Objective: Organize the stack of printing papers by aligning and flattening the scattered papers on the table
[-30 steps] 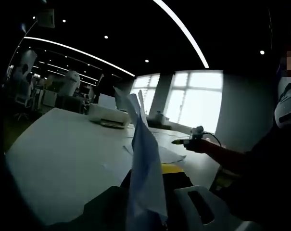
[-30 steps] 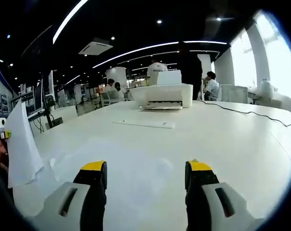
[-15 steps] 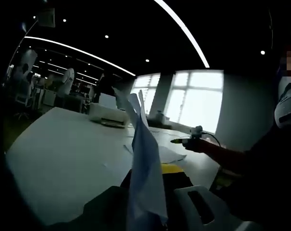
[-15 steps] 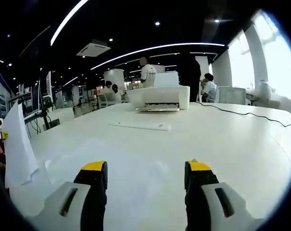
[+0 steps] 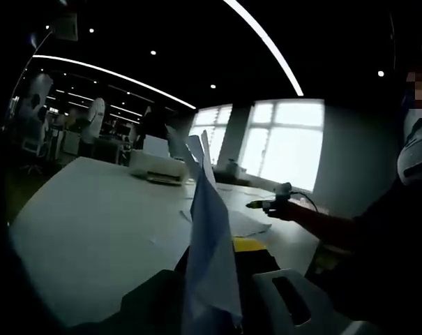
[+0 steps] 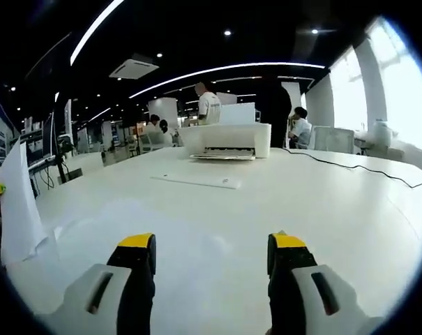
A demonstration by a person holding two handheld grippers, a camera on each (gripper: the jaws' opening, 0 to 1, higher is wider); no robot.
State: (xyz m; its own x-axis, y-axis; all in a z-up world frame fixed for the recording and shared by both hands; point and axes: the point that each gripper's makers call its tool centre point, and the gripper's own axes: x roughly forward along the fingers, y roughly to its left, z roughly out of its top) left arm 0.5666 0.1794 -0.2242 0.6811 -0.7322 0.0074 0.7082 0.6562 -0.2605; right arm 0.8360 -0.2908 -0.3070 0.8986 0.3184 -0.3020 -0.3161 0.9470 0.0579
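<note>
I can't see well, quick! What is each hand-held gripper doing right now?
Left hand-held gripper: closed on sheets of paper, held upright.
Right hand-held gripper: open, holding nothing, above the table.

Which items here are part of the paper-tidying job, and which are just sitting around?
Job:
- paper sheets clamped upright in the left gripper
- loose sheet flat on the table
- right gripper, open

Lying about:
- printer
- cable
</note>
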